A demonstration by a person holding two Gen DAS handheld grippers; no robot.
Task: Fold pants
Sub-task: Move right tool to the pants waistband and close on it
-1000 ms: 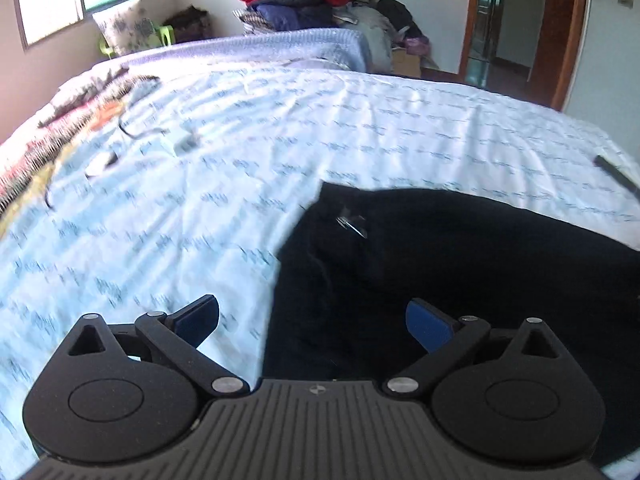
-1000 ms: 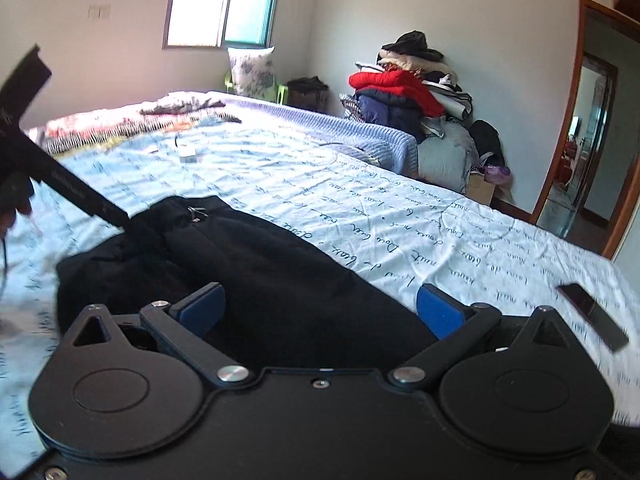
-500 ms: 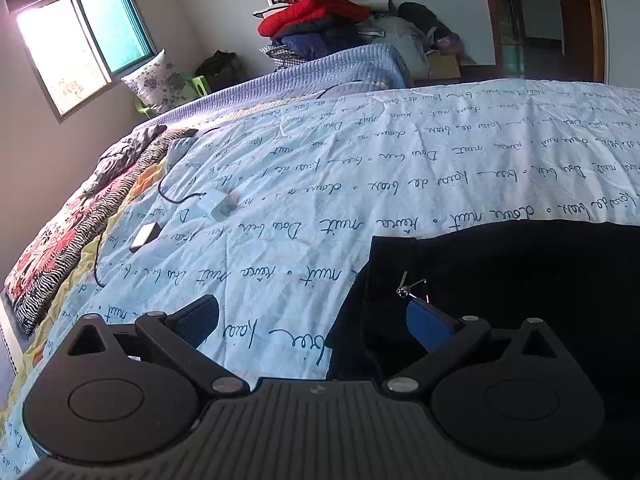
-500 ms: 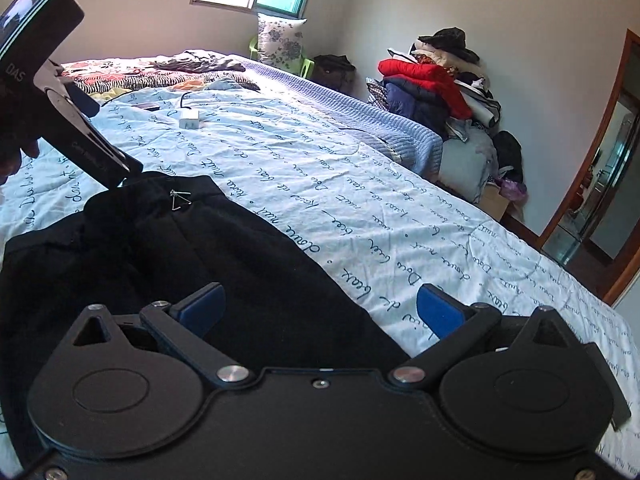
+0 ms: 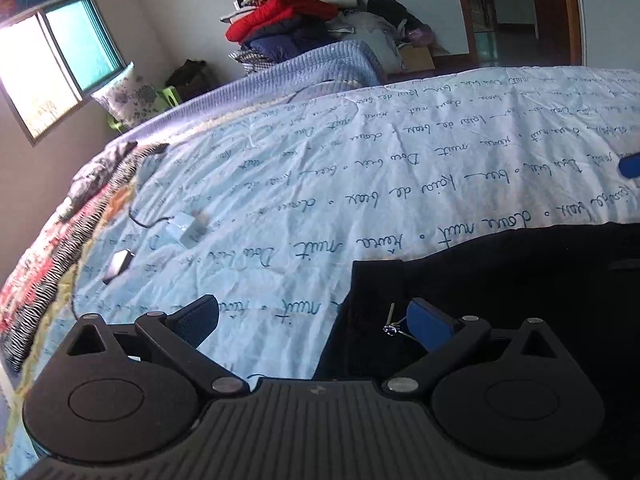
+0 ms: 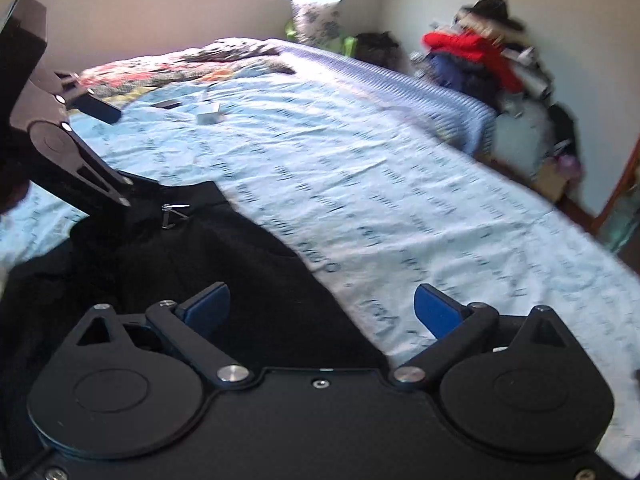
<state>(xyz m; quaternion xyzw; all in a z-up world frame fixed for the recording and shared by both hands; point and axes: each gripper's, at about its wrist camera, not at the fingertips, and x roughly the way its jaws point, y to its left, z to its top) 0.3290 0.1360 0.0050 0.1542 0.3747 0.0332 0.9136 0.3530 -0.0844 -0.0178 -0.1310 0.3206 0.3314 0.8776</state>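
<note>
Black pants (image 5: 500,288) on a pale blue sheet (image 5: 360,184) with script reading "douce nuit". Left gripper (image 5: 316,322) wide apart, empty; right gripper (image 6: 322,312) closing, gripping nothing.

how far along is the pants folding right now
Early stage. Done: the black pants lie spread on the light blue sheet, no fold visible. In hand: the left tool is open over the waistband corner by the metal clasp; the right tool straddles the pants' edge, jaws closing but gripping nothing yet. Left: grasping and every fold.
</note>
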